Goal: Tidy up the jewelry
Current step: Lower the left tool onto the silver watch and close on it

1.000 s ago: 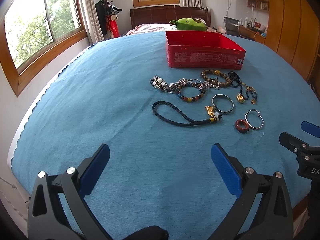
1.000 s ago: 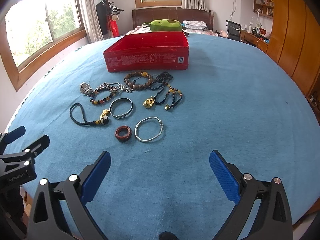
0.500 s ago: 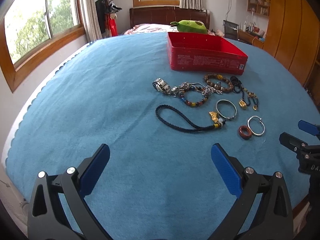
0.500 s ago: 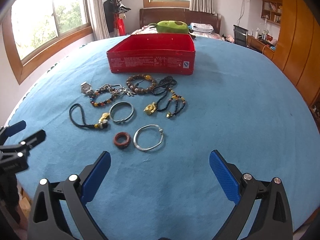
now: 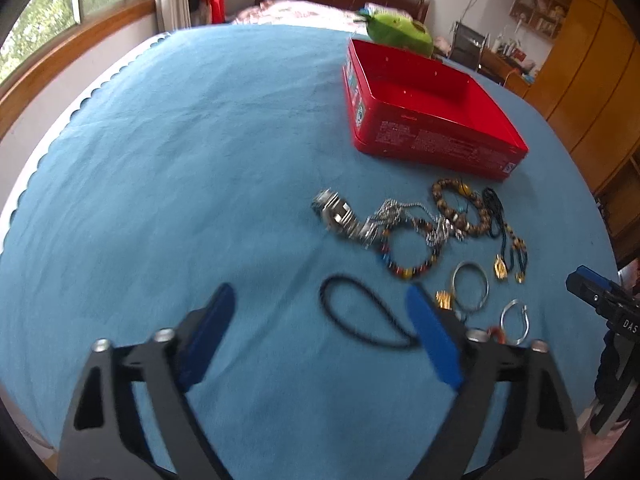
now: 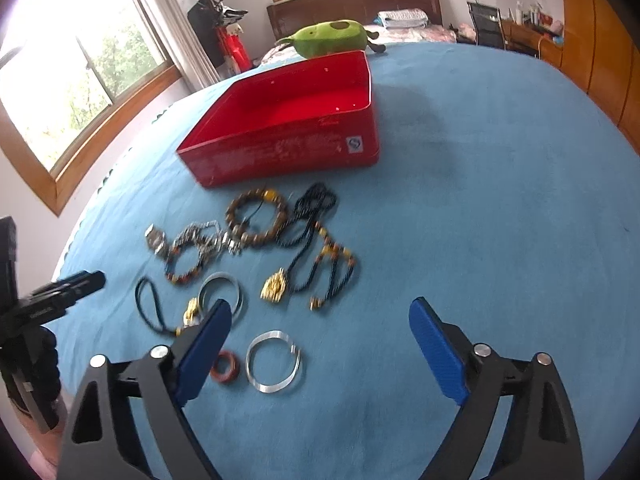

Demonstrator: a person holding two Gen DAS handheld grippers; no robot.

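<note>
left wrist view: the left claw hangs wide with nothing in it, jaws just been narrowing over the black cord loop. the right claw, also empty and narrowing, sits above the silver bangle. pick singles first; tangled beads crowd the way to the empty red box.

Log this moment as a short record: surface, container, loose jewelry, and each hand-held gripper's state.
surface: blue cloth
container: red box, open top, nothing visible inside
loose jewelry: all on the cloth, outside the box; brown bead bracelet, gold pendant, silver bangle, red ring, black cord loop
left hand-held gripper: open, jaws just been closing, holding nothing
right hand-held gripper: open, jaws just been closing, holding nothing
</note>
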